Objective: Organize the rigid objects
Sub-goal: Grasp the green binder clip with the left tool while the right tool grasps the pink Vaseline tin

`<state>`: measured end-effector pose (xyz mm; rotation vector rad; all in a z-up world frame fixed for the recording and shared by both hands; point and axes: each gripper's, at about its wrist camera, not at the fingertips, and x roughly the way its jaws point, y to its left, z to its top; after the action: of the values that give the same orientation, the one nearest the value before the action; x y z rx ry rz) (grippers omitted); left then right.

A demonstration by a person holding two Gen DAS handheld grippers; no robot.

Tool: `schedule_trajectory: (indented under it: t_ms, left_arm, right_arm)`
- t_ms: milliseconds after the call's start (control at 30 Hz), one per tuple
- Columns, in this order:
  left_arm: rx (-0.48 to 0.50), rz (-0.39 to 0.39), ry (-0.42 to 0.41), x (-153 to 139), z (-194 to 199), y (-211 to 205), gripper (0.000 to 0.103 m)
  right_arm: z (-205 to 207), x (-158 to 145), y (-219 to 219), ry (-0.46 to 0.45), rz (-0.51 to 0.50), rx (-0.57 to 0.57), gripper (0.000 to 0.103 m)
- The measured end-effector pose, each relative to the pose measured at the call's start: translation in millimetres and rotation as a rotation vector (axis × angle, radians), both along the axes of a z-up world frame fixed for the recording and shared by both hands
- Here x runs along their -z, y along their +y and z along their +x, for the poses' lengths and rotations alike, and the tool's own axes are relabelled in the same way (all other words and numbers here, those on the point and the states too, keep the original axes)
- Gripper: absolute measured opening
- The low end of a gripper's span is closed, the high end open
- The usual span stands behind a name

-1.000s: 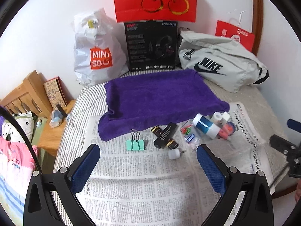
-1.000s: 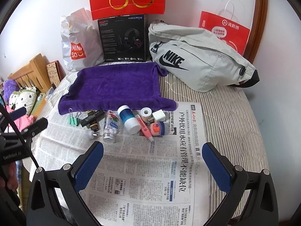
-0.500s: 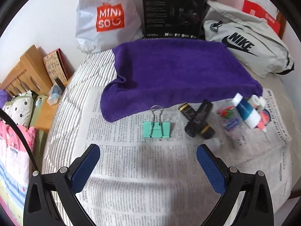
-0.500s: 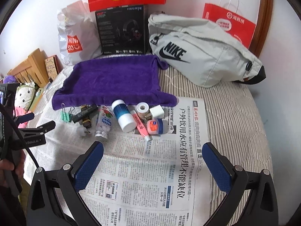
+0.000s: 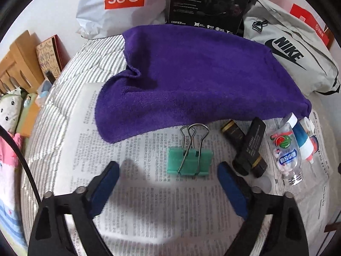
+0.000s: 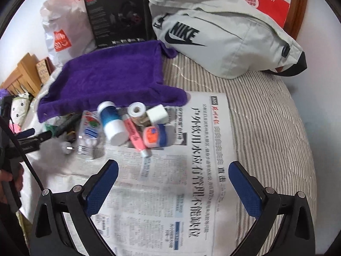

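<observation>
Jaws of the left gripper [image 5: 167, 169] are closing, angled down over the newspaper [image 5: 136, 202], with the green binder clip [image 5: 190, 160] lying just ahead of the blue pads [image 5: 231, 188] and not yet between them; nothing is pressed. Jaws of the right gripper [image 6: 173, 169] stand wide apart and empty above printed newspaper.

Both hover over a bed with a striped cover [image 6: 266, 128]. A purple towel [image 5: 191, 79] is spread toward the bed's far edge, its near hem overlapping the newspaper. The clip sits just in front of that hem, wire handles pointing at the towel. Along the hem toward the bed's right side lie two black tubes with gold bands [image 5: 249, 147], touching each other, then a clear bottle with a colourful label [image 5: 286, 155], then a blue-and-white bottle [image 6: 111, 122] on its side. Beside it, in the right wrist view, lie a pink tube [image 6: 136, 137], a roll of white tape [image 6: 137, 109], a white cube-shaped plug [image 6: 157, 113] and a small blue jar [image 6: 154, 136], crowded together.

Against the wall at the far edge stand a white Miniso bag [image 5: 119, 6], a black headset box [image 5: 208, 4] and a grey Nike bag [image 6: 223, 36].
</observation>
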<state>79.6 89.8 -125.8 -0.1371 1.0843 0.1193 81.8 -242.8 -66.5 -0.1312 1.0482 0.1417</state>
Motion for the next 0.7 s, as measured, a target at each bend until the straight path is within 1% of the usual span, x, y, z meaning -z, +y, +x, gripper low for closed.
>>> schedule_trajectory:
  t_ms: [100, 233, 333, 400, 433, 467, 500, 600, 700]
  left_arm:
    - [0.017, 0.005, -0.006, 2, 2, -3, 0.081]
    - [0.045, 0.052, -0.023, 3, 3, -10, 0.071]
    - [0.055, 0.062, -0.032, 2, 3, -10, 0.066]
    - [0.059, 0.059, -0.044, 0, 2, -9, 0.055]
    - [0.064, 0.059, -0.047, -1, 2, -10, 0.053]
    - [0.071, 0.062, -0.049, -1, 2, -11, 0.049]
    - [0.074, 0.063, -0.053, -2, 2, -12, 0.039]
    - [0.076, 0.071, -0.060, -3, 2, -13, 0.039]
    - [0.083, 0.075, -0.061, -4, 3, -15, 0.039]
  right_arm:
    - [5, 3, -2, 0.000, -0.002, 0.003, 0.101]
    - [11, 5, 0, 0.005, 0.031, -0.018, 0.101]
    - [16, 11, 2, 0.007, 0.012, -0.033, 0.101]
    - [19, 15, 2, 0.006, -0.014, -0.036, 0.100]
    - [20, 17, 1, 0.007, -0.019, -0.036, 0.099]
    - [22, 18, 0, 0.010, -0.015, -0.035, 0.098]
    - [24, 19, -1, 0.014, -0.003, -0.033, 0.097]
    - [30, 20, -4, 0.016, 0.045, -0.031, 0.095]
    - [37, 21, -3, 0.006, 0.066, -0.033, 0.093]
